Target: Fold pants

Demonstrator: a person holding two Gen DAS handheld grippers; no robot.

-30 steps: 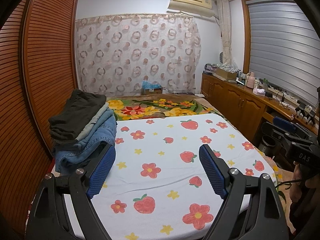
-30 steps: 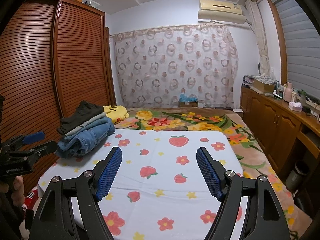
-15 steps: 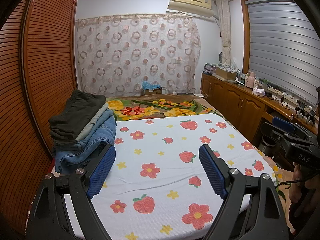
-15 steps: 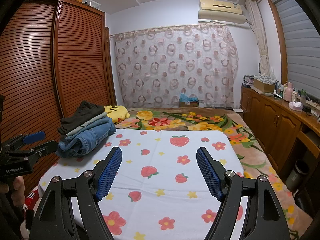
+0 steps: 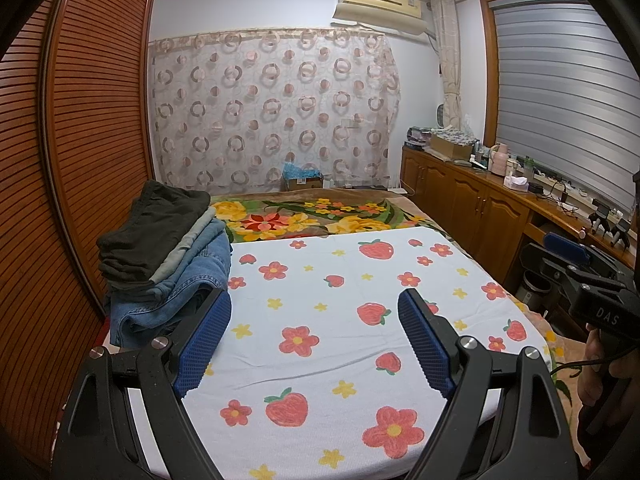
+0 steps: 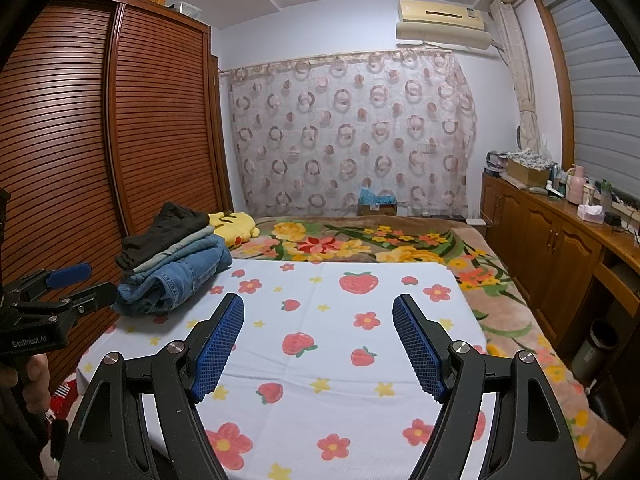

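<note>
A stack of folded pants (image 5: 168, 256) lies at the left edge of the bed: dark ones on top, a grey pair, blue jeans below. It also shows in the right wrist view (image 6: 176, 260). My left gripper (image 5: 314, 322) is open and empty, held above the strawberry sheet (image 5: 344, 320) just right of the stack. My right gripper (image 6: 318, 326) is open and empty above the sheet (image 6: 340, 320), right of the stack. Each gripper shows at the edge of the other's view, the right one (image 5: 572, 264) and the left one (image 6: 64, 284).
A brown slatted wardrobe (image 5: 68, 160) stands along the left. A flowered blanket (image 5: 320, 216) covers the far bed. A yellow plush (image 6: 234, 226) lies behind the stack. Wooden cabinets (image 6: 560, 248) with clutter run along the right; a bin (image 6: 600, 344) stands below.
</note>
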